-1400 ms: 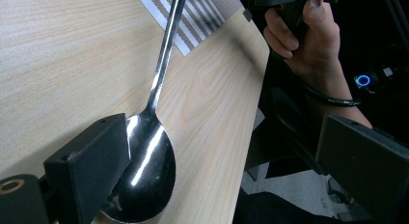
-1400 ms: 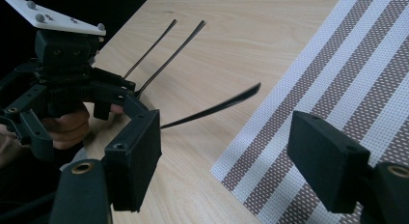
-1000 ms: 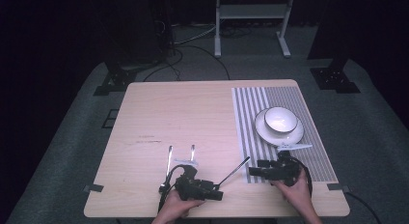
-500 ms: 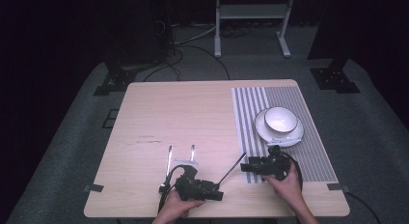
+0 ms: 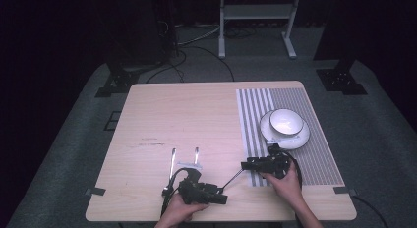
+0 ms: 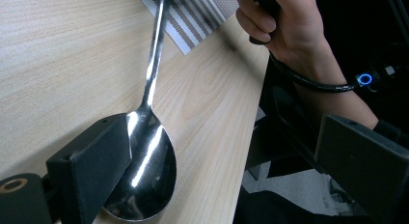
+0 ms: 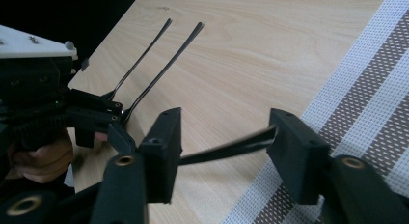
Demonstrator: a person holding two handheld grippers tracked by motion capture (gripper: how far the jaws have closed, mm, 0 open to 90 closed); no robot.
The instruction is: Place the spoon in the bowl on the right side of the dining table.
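Two claws meet on one polished steel spoon (image 6: 149, 156) at lower centre of the high view. Left claw (image 5: 222, 197) stands spread wide, one jaw touching the spoon's bowl; right claw (image 5: 244, 165) is parted around its handle, the far jaw touching it. Pale wooden table (image 5: 196, 115), striped woven placemat (image 5: 314, 154), no legible writing.

Far and left table (image 5: 177, 110) is bare wood, so you have open passage there. Near edge is crowded: two utensils (image 5: 184, 158) lie side by side ahead of your left gripper (image 5: 223, 192), and a spoon (image 5: 235, 178) spans the gap to your right gripper (image 5: 248, 165). Bowl (image 5: 286, 122) on plate (image 5: 295, 138) blocks the striped mat (image 5: 314, 154) beyond it.
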